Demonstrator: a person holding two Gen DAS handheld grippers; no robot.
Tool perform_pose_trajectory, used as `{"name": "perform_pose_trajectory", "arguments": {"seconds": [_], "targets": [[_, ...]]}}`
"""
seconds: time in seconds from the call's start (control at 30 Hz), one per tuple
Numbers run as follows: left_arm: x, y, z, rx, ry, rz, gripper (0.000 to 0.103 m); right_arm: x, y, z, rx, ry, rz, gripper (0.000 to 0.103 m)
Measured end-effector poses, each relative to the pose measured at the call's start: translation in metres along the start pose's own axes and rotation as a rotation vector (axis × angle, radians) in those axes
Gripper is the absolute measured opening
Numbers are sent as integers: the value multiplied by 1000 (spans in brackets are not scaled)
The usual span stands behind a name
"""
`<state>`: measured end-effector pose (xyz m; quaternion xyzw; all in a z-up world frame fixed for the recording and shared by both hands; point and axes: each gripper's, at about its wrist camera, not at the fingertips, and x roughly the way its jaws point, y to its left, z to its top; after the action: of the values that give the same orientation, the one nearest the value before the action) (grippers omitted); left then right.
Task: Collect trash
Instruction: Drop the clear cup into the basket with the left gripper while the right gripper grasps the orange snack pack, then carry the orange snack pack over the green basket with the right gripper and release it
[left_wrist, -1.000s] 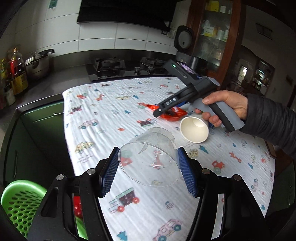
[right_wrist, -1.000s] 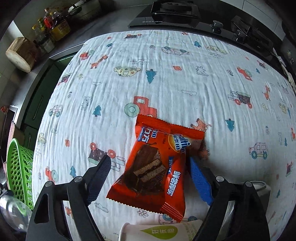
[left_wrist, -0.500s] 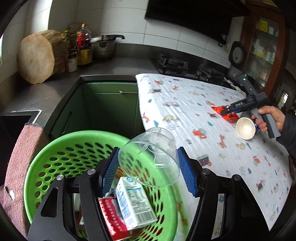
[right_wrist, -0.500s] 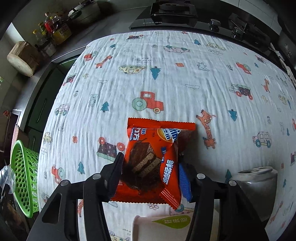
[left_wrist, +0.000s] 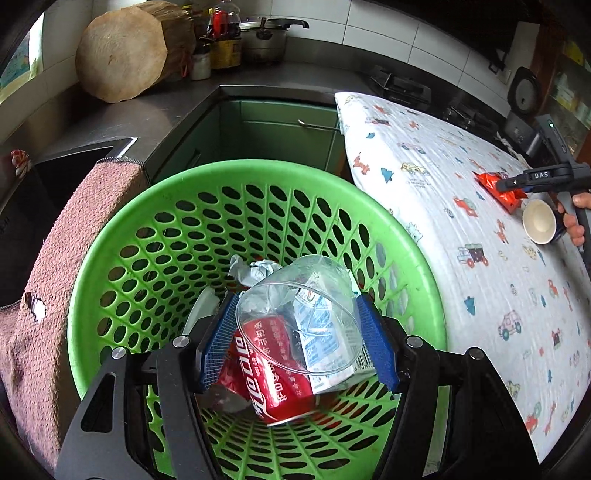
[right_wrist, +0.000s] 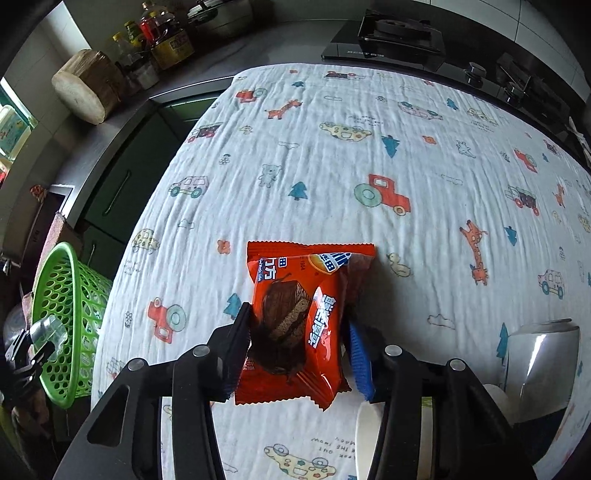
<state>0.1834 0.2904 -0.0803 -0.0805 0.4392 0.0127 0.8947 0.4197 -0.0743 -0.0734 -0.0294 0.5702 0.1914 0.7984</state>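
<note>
My left gripper (left_wrist: 297, 338) is shut on a clear plastic cup (left_wrist: 299, 314) and holds it over the green basket (left_wrist: 122, 229), which holds a red cola can (left_wrist: 275, 373), a milk carton (left_wrist: 321, 332) and crumpled paper (left_wrist: 258, 269). My right gripper (right_wrist: 297, 347) is shut on a red snack wrapper (right_wrist: 299, 314) on the patterned tablecloth (right_wrist: 332, 155). The wrapper also shows in the left wrist view (left_wrist: 498, 184). A white paper cup (left_wrist: 539, 221) lies on its side by the right gripper.
A pink towel (left_wrist: 55, 258) hangs left of the basket. The basket (right_wrist: 62, 295) stands off the table's left edge. A silver can (right_wrist: 535, 362) stands at the right. A wood block (left_wrist: 125, 51), bottles and a pot stand on the counter. A stove (right_wrist: 399, 33) lies behind.
My left gripper carried the clear cup off the table, leftward and down over the basket. My right gripper closed its fingers onto the red wrapper.
</note>
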Motion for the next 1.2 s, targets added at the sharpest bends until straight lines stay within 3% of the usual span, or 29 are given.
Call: {"name": "perform_pose_trajectory", "arguments": {"seconds": [0.07, 0.4, 0.43, 0.67, 0.9, 1.07, 1.1, 1.2], "targets": [[0, 1, -2, -12, 14, 2, 75, -5, 4, -2, -5, -8, 16, 47], [-16, 12, -15, -44, -1, 10, 78, -43, 67, -22, -142, -48, 117, 47], [-20, 14, -17, -51, -9, 16, 83, -46, 78, -23, -162, -51, 136, 47], [-56, 32, -38, -90, -52, 54, 88, -48, 174, -33, -307, -42, 260, 47], [-85, 50, -64, -123, -66, 103, 91, -21, 273, -49, -419, 11, 360, 47], [-97, 60, -80, -155, -69, 116, 92, -1, 323, -60, -454, 43, 395, 47], [-99, 62, -82, -160, -69, 117, 92, 1, 330, -61, -457, 46, 401, 51], [-101, 64, -88, -168, -67, 114, 92, 3, 344, -63, -465, 34, 425, 78]]}}
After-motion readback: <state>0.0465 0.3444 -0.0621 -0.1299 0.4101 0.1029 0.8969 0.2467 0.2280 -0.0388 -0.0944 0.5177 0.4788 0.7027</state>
